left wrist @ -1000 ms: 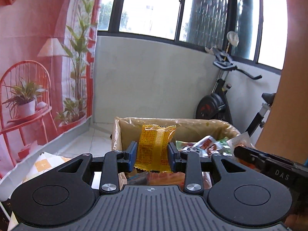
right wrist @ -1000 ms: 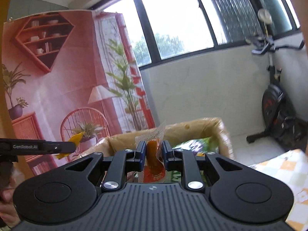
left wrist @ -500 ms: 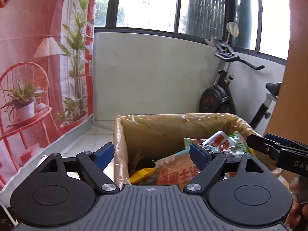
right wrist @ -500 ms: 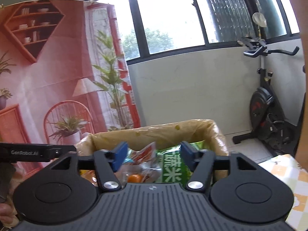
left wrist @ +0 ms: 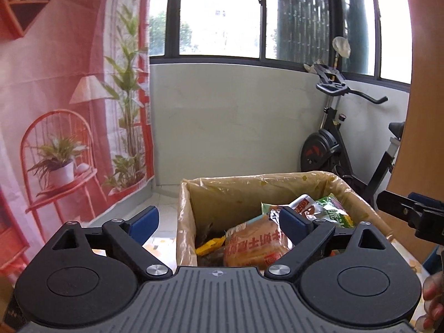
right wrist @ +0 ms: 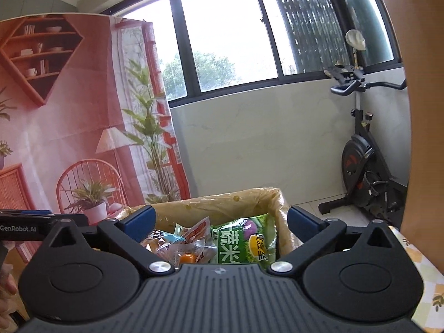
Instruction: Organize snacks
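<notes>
A box lined with a tan plastic bag stands in front of both grippers and holds several snack packs. In the left wrist view my left gripper is open and empty above its near left part, over an orange bread pack and a small yellow pack. In the right wrist view my right gripper is open and empty above the box, over a green rice-snack bag and clear-wrapped snacks. The right gripper's side shows at the right of the left wrist view.
A black exercise bike stands behind the box at the right, by a white wall under windows. A pink printed backdrop hangs at the left. A checked tablecloth lies under the box. A wooden panel fills the right edge.
Both grippers have opened. The yellow pack has dropped from the left gripper and the orange snack from the right one into the box. Both grippers have since lifted slightly.
</notes>
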A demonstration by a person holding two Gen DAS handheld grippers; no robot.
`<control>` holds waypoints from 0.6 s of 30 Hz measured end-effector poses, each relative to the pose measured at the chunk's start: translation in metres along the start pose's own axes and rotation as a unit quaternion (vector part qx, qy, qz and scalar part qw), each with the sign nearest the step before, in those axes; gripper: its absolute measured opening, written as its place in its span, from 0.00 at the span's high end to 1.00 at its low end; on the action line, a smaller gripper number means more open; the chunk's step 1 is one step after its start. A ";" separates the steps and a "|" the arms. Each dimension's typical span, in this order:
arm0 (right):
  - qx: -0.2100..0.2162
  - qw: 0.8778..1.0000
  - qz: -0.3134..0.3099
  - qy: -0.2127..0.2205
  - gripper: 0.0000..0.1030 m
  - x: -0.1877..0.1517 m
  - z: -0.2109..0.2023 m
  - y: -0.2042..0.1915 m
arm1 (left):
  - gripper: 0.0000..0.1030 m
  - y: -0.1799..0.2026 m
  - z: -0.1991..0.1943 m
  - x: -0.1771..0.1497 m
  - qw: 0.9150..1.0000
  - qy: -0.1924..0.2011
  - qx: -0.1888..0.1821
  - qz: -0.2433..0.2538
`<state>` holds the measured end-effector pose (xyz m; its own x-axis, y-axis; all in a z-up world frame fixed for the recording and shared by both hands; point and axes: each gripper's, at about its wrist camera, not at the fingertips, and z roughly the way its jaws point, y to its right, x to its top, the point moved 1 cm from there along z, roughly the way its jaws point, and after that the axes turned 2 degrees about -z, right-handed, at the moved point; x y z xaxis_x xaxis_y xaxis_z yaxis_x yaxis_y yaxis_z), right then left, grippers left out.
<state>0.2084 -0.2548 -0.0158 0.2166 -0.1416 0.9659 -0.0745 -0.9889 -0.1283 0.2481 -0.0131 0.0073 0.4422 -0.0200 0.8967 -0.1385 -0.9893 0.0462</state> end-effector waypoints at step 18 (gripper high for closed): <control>-0.005 1.000 -0.019 -0.002 0.00 0.018 -0.102 -0.030 | 0.07 0.002 -0.106 -0.005 0.999 0.019 0.039 -0.016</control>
<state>0.1149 -0.2234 0.0279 0.2228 -0.1043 0.9693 -0.0764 -0.9931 -0.0892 0.1517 -0.0001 0.0499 0.4105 0.0162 0.9117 -0.0537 -0.9977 0.0419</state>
